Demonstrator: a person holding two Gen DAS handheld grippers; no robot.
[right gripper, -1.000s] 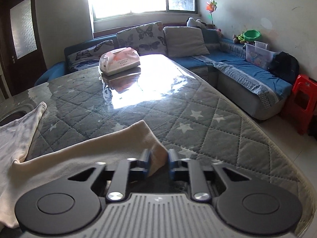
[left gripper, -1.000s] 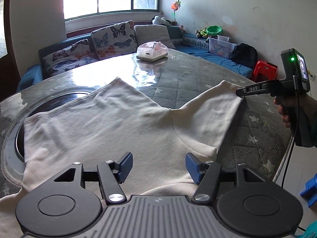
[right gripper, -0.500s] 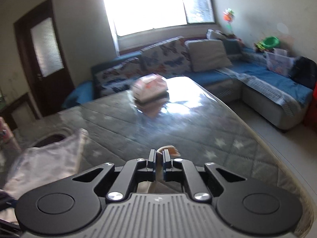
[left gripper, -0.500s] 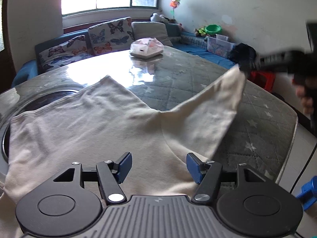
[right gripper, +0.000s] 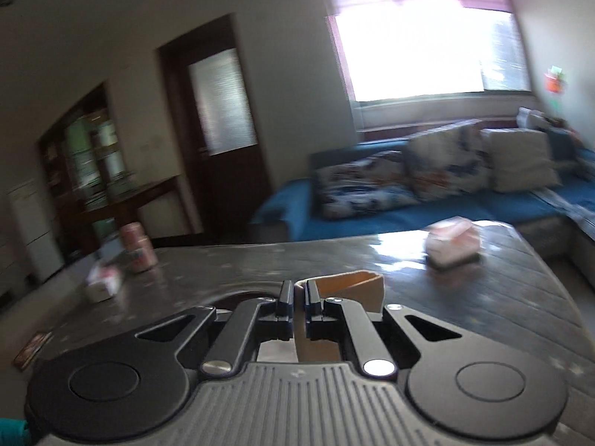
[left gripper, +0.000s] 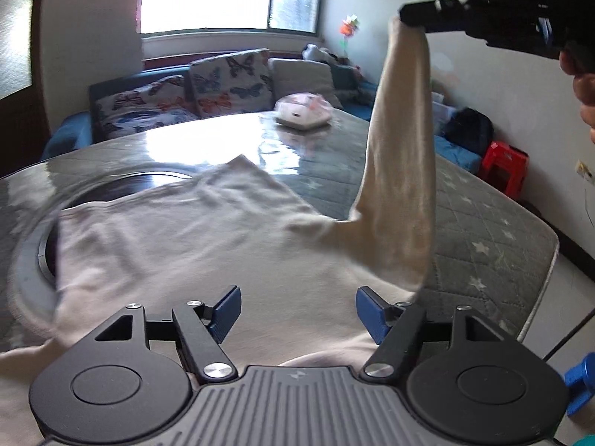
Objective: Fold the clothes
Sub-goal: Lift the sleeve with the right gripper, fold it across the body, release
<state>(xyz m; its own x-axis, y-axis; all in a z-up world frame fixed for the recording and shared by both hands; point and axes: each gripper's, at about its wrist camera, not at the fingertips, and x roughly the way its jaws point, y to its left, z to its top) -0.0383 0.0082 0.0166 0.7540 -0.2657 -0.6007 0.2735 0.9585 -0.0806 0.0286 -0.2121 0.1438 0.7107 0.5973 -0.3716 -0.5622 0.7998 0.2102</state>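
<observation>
A cream shirt (left gripper: pixel 193 245) lies spread on the quilted table (left gripper: pixel 483 230). Its right sleeve (left gripper: pixel 401 171) is pulled high into the air, pinched at the cuff by my right gripper (left gripper: pixel 403 18), seen at the top right of the left wrist view with a hand behind it. In the right wrist view that gripper (right gripper: pixel 298 290) is shut on the cuff (right gripper: pixel 353 288). My left gripper (left gripper: pixel 297 306) hovers low over the shirt's near part; its jaws are opening and nothing is between the blue pads (left gripper: pixel 227 310).
A tissue pack (left gripper: pixel 303 109) sits at the table's far side. A dark round inset (left gripper: pixel 122 184) lies partly under the shirt at left. Pink cans (right gripper: pixel 137 247) and a small box (right gripper: pixel 102 284) stand at the far left. A blue sofa (right gripper: pixel 427 200) and red stool (left gripper: pixel 502 163) flank the table.
My right gripper has closed on the sleeve cuff and lifted it high off the table, turning leftward. The left gripper's jaws have widened a little.
</observation>
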